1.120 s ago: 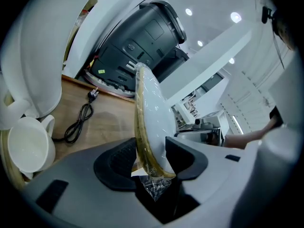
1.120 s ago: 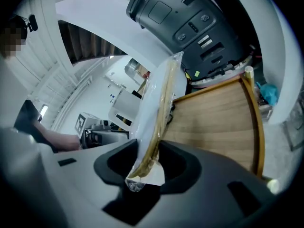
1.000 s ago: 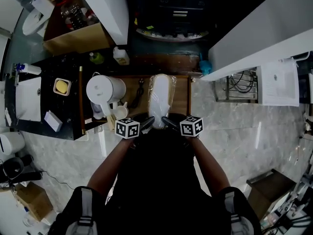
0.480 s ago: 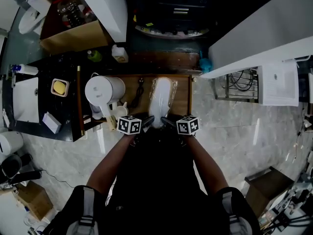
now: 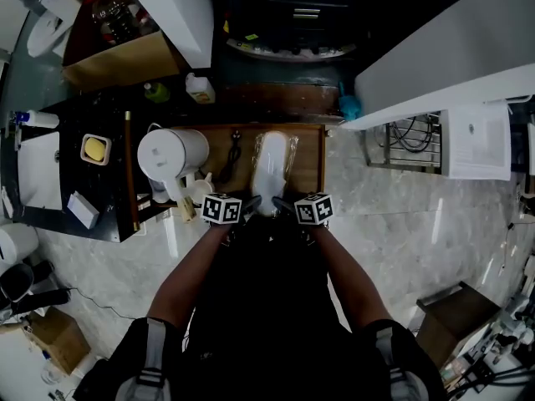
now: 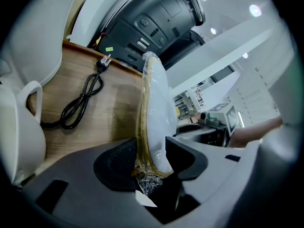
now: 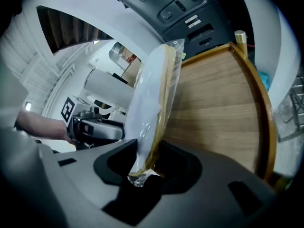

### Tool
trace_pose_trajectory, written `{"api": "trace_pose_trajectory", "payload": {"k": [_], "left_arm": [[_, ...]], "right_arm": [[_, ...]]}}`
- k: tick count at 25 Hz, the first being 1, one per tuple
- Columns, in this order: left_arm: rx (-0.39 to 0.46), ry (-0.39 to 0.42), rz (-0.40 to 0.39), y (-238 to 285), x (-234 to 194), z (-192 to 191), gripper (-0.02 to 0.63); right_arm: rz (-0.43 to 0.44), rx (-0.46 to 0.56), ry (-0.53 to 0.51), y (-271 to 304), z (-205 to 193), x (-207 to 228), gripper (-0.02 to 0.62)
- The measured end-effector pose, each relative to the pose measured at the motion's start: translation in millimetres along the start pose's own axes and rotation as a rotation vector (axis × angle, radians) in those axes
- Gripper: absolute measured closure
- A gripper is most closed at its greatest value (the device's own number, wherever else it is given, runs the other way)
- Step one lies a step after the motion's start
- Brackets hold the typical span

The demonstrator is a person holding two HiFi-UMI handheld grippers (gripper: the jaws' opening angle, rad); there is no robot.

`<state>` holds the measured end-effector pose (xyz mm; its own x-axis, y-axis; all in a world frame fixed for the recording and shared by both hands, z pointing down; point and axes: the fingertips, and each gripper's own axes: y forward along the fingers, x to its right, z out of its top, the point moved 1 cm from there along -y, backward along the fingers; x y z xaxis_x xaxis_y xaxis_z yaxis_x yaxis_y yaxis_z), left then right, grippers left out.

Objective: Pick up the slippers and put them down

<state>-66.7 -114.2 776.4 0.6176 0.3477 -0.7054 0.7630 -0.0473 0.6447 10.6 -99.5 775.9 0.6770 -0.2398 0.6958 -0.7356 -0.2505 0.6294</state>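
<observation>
The slippers are a white pair sealed in clear plastic, standing on edge over a wooden tray. Both grippers hold the pack's near end from opposite sides. In the head view, my left gripper is on the pack's left and my right gripper on its right. In the left gripper view, the slippers are pinched between the dark pads of the left gripper. In the right gripper view, the slippers sit clamped in the right gripper. Whether the pack touches the wood is hidden.
A white kettle stands at the tray's left, with a small cup beside it. A black power cord lies on the wood left of the pack. A dark appliance sits beyond the tray. A raised rim bounds the tray's right side.
Both grippers have sunk together with the slippers toward the wooden tray. The grip on the pack looks the same.
</observation>
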Motion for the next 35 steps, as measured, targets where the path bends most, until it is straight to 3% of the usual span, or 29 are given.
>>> {"api": "trace_pose_trajectory", "payload": {"k": [8,23,29,35], "left_arm": [[-0.022,0.000,0.020,8.8,-9.9,-4.5,0.410],[0.022,-0.137,0.071,23.4,-32.7,-9.6,0.410],[0.001,-0.067,0.141,25.1,-35.2,-7.7,0.371],[0.008,-0.026,0.156,18.2,-35.2,-4.8,0.359]], "right_arm": [[-0.021,-0.007,-0.010,6.4,-0.8,6.9,0.451],[-0.034,-0.035,0.108,23.3,-8.0,22.1,0.448],[-0.128,-0.061,0.047,21.1,-8.7,32.9,0.400],[-0.135,-0.049,-0.004,16.3,-6.1,30.6,0.388]]}}
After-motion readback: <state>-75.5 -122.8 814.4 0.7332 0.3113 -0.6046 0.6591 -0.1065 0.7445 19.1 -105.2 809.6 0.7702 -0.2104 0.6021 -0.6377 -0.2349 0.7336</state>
